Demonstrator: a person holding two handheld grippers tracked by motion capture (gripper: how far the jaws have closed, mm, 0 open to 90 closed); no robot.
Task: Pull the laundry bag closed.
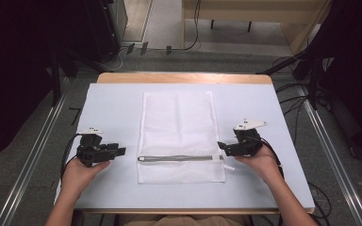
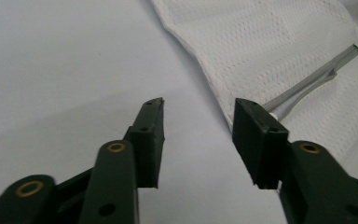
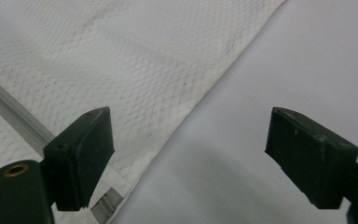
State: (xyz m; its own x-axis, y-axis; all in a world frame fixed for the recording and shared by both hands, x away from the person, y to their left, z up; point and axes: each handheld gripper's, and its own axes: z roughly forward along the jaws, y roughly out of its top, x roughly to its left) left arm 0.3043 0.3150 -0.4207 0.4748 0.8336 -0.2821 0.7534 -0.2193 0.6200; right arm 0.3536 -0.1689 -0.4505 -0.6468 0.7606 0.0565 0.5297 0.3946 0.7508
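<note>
A white mesh laundry bag lies flat in the middle of the table, with a grey zipper running across it near the front. My left gripper rests left of the bag and points at it, open, with nothing between its fingers. From the left gripper view, the bag and zipper lie just beyond the right fingertip. My right gripper sits at the bag's right edge by the zipper end. The right gripper stands wide open above the bag's edge, not pressing on it.
A pale sheet covers the table, with a wooden edge showing at the far side. Metal floor rails run along both sides. Cables and dark stands surround the table beyond it.
</note>
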